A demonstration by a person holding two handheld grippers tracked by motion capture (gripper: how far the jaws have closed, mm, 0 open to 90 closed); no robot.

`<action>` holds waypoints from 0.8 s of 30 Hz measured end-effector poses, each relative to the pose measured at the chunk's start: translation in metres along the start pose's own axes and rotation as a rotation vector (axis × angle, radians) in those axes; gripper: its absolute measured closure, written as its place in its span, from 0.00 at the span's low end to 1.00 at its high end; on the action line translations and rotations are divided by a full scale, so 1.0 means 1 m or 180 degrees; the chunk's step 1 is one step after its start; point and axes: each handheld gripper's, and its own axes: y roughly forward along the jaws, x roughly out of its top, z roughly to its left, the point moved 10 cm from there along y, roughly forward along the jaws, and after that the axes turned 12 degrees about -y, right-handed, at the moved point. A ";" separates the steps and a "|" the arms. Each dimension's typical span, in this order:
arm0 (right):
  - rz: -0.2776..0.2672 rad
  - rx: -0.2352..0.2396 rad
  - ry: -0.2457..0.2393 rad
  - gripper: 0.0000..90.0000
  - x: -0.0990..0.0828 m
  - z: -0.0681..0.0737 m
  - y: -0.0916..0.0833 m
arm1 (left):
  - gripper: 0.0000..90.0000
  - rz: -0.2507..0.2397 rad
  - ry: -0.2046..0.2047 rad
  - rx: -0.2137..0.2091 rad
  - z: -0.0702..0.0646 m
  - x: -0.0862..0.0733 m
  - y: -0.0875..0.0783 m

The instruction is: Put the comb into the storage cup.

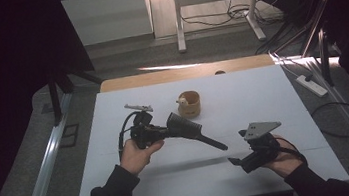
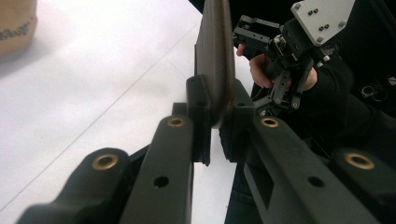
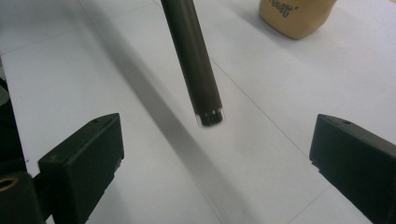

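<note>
I see a tan cup point(image 1: 189, 104) standing upright near the middle of the white table point(image 1: 263, 97). Just left of it, a small silvery metal piece point(image 1: 138, 106) lies flat; a white power strip point(image 1: 311, 85) rests on the floor.

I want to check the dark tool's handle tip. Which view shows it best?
The right gripper view: the handle tip hangs close and sharp between the open jaws of the right hand-held gripper. The high view shows the whole dark tool, small. The left gripper view shows its flat blade clamped edge-on.
</note>
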 end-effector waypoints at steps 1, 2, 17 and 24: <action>0.0001 -0.0006 0.0005 0.04 -0.001 -0.001 0.000 | 0.92 -0.0008 -0.0001 0.0001 0.000 0.000 -0.001; 0.0011 -0.0004 0.0015 0.04 -0.002 -0.001 0.000 | 0.92 -0.0022 0.0003 0.0011 0.001 0.001 -0.002; 0.0131 -0.0006 0.0171 0.03 -0.018 -0.011 -0.007 | 0.92 -0.0185 0.0004 0.0138 0.007 0.006 -0.015; 0.0101 -0.0039 0.0241 0.03 -0.022 -0.014 -0.014 | 0.92 -0.0241 0.0013 0.0171 0.009 0.009 -0.020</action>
